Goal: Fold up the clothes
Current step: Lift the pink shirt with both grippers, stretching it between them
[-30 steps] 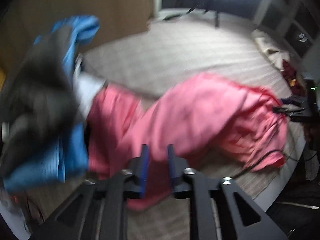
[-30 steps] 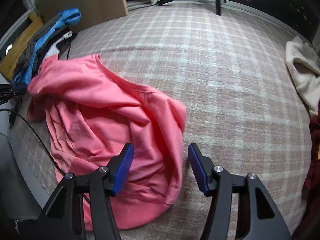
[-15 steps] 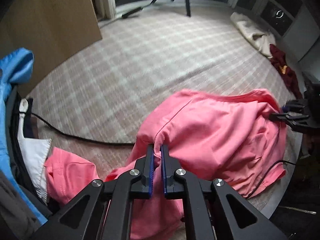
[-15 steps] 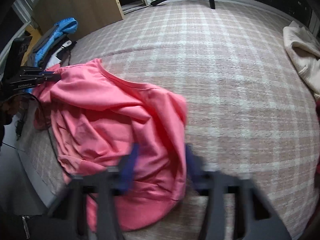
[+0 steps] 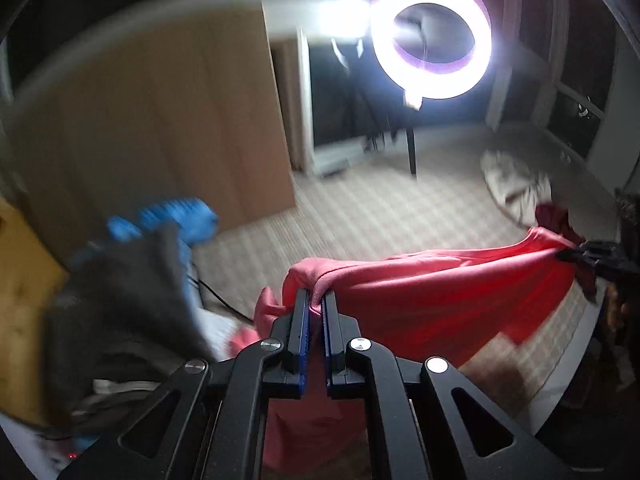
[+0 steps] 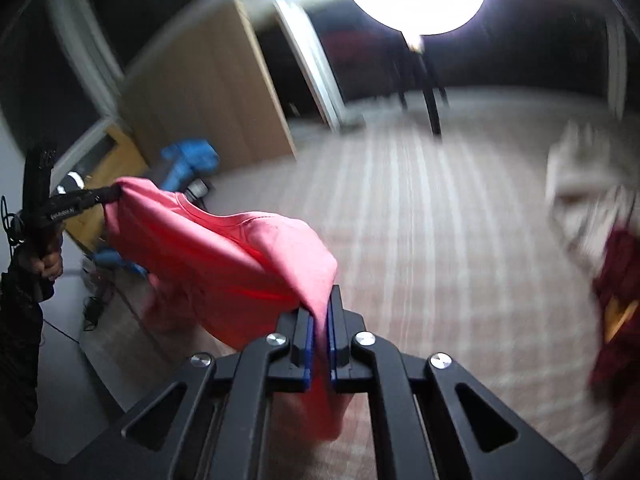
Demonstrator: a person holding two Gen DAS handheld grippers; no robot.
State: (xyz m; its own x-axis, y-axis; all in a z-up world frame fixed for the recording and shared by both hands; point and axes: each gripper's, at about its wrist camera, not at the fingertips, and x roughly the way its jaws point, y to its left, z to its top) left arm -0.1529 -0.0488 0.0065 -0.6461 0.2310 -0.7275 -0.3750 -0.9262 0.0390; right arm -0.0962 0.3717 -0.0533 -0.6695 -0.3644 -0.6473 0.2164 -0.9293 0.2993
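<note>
A pink shirt (image 5: 440, 300) hangs stretched in the air between my two grippers, above the plaid bed cover (image 5: 380, 216). My left gripper (image 5: 316, 300) is shut on one shoulder edge of the shirt. My right gripper (image 6: 320, 304) is shut on the other shoulder edge of the shirt (image 6: 224, 256). In the left wrist view the right gripper (image 5: 576, 256) shows at the far right, pinching the cloth. In the right wrist view the left gripper (image 6: 112, 194) shows at the far left, pinching the cloth. The shirt's lower part droops below both grippers.
A pile of blue and dark grey clothes (image 5: 132, 280) lies at the left. A cream garment (image 5: 516, 184) and a dark red one (image 6: 616, 280) lie at the right. A lit ring lamp (image 5: 432, 36) stands behind the bed. A wooden panel (image 5: 160, 140) stands at the back left.
Both grippers have shut on the pink shirt and lifted it off the bed. The shirt now hangs spread between them. Both views have tilted up toward the lamp.
</note>
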